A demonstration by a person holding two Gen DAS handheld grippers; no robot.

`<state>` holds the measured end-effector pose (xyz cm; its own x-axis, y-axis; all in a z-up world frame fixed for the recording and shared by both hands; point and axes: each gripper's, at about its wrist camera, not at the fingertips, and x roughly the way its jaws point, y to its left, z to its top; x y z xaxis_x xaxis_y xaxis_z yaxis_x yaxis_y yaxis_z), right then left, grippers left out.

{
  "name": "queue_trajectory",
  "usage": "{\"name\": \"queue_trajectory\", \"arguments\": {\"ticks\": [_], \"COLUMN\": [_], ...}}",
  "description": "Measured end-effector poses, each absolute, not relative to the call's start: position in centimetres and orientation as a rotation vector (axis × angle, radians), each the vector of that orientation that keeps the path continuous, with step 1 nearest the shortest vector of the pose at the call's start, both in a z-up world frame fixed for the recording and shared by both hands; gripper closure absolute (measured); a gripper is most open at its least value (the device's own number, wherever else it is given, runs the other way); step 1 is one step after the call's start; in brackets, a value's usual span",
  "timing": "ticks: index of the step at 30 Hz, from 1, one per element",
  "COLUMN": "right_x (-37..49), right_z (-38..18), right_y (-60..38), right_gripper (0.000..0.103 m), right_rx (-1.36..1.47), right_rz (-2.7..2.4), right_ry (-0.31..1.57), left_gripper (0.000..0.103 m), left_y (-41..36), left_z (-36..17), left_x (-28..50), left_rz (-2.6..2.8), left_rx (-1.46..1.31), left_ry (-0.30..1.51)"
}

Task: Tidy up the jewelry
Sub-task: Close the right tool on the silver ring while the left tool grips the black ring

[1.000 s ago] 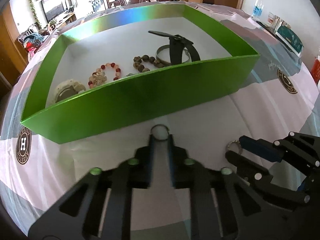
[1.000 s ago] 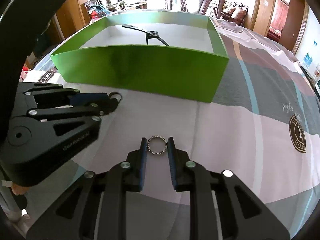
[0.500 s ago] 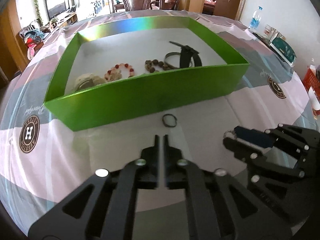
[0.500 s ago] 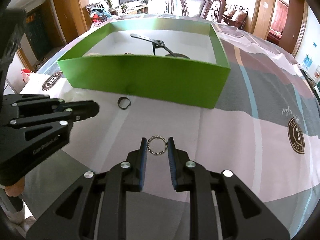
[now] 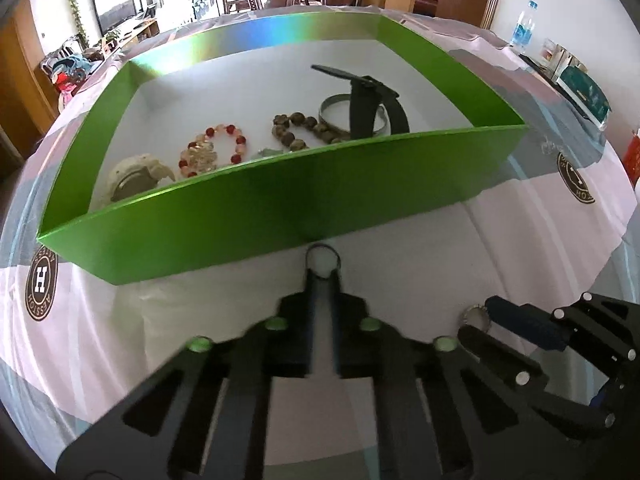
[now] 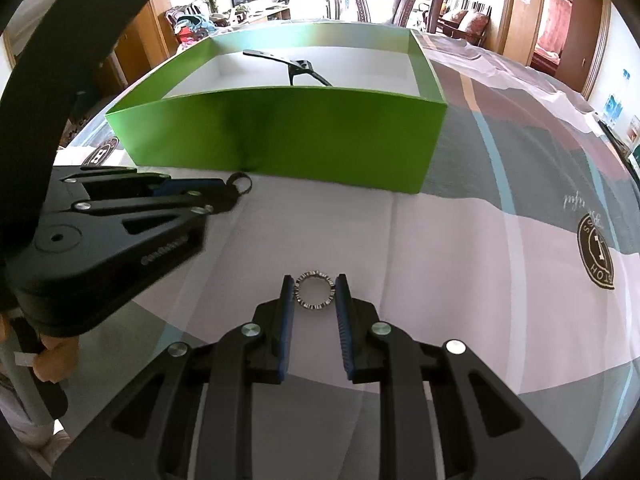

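Currently, my left tool [image 5: 322, 276] is clamped on the dark ring [image 5: 322, 259] at its tips, just short of the green box [image 5: 280, 208], and my right tool [image 6: 316, 292] on the patterned ring [image 6: 315, 290], both pinched edgewise for lifting off the worktop [image 6: 460, 248] into the box ahead.

A thin dark metal ring [image 5: 322, 259] sits at the centre of the left view, just below the open green cardboard box [image 5: 280, 216]. A silver patterned ring [image 6: 314, 290] lies flat at the centre of the right view. Inside the box lie a red-and-clear bead bracelet [image 5: 214, 151], a brown bead bracelet [image 5: 304, 130], a silver bangle [image 5: 354, 114] and a black strap [image 5: 364, 98].
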<state>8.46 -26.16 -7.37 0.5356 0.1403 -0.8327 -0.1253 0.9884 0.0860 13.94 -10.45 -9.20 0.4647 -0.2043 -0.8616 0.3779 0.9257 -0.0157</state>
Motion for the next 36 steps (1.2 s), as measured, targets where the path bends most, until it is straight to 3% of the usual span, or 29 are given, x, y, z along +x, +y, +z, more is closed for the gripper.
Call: {"name": "queue_trajectory", "arguments": {"ticks": [10, 11, 13, 18, 24, 27, 31, 33, 36], "right_x": [8.4, 8.5, 8.6, 8.2, 8.5, 8.5, 8.5, 8.5, 8.3], "right_z": [-7.3, -7.4, -7.5, -7.5, -7.6, -7.7, -7.7, -7.7, -7.6], "right_y": [-25.7, -25.7, -25.7, -25.9, -26.3, -26.4, -26.4, -26.4, -26.4], "right_gripper": [0.082, 0.082, 0.082, 0.082, 0.083, 0.083, 0.083, 0.083, 0.083], "right_rx": [0.013, 0.014, 0.015, 0.019, 0.03, 0.034, 0.035, 0.034, 0.034], "right_rz": [0.168, 0.168, 0.169, 0.172, 0.177, 0.181, 0.184, 0.184, 0.184], "right_ry": [0.989, 0.991, 0.993, 0.989, 0.987, 0.985, 0.982, 0.982, 0.977], "left_gripper": [0.101, 0.097, 0.073, 0.07, 0.071, 0.087, 0.093, 0.102, 0.102], "left_y": [-8.2, -8.5, -9.2, -10.6, -11.7, -11.7, -11.2, -10.7, -9.8], "left_z": [-8.7, -8.7, -8.6, -8.9, -9.3, -9.4, -9.2, -9.1, -8.7], "left_x": [12.7, 12.7, 12.8, 13.6, 14.1, 14.3, 14.4, 14.1, 13.2], "left_rz": [-0.397, -0.393, -0.391, -0.381, -0.318, -0.279, -0.281, -0.292, -0.302], "left_rx": [0.137, 0.138, 0.143, 0.122, 0.135, 0.14, 0.124, 0.116, 0.106], "left_ry": [1.034, 1.035, 1.027, 1.046, 1.044, 1.037, 1.033, 1.04, 1.033]}}
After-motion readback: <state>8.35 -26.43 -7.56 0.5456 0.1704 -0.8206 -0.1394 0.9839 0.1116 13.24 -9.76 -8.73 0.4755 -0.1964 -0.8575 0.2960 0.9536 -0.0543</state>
